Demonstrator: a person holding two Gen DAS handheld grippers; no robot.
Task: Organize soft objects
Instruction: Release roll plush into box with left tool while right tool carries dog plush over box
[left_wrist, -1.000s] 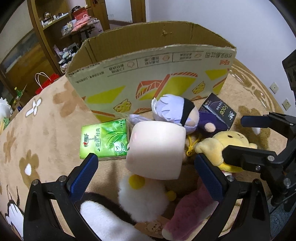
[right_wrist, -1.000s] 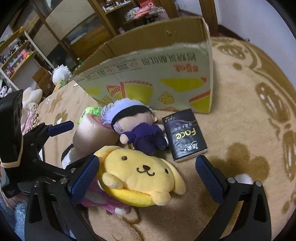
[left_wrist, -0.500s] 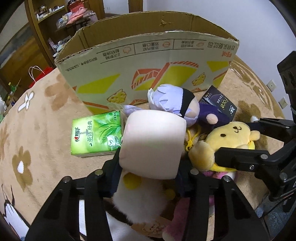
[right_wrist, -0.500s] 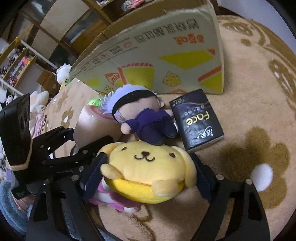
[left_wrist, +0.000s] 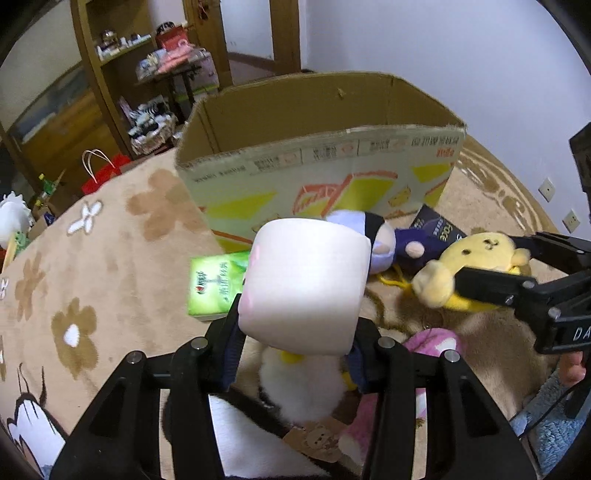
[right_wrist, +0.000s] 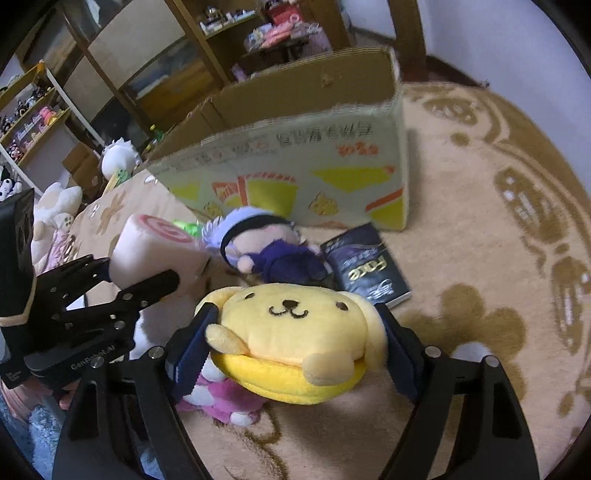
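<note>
Everything here is placed against the open cardboard box (left_wrist: 317, 173) standing on the tan flowered rug (left_wrist: 110, 258).

Farthest left, in front of the box's left corner, a green tissue pack (left_wrist: 214, 288) lies flat on the rug. Just right of it, the left gripper (left_wrist: 295, 354) is clamped on a pale pink roll-cake plush (left_wrist: 306, 284), its blue pads pressed into the plush's lower sides; the plush is held above the pile, in front of the box's printed wall. Beneath it lie a white fluffy plush (left_wrist: 299, 391) and a pink plush (left_wrist: 432, 339).

Directly before the middle of the box lies a doll with pale lilac hair and a dark purple outfit (right_wrist: 258, 243), with a black tissue pack (right_wrist: 365, 269) beside it, below the box's right corner.

To the right and nearer than the box, the right gripper (right_wrist: 295, 350) grasps a yellow dog plush (right_wrist: 295, 332); its jaws have just been closing, and both pads now dent the plush's sides.
</note>
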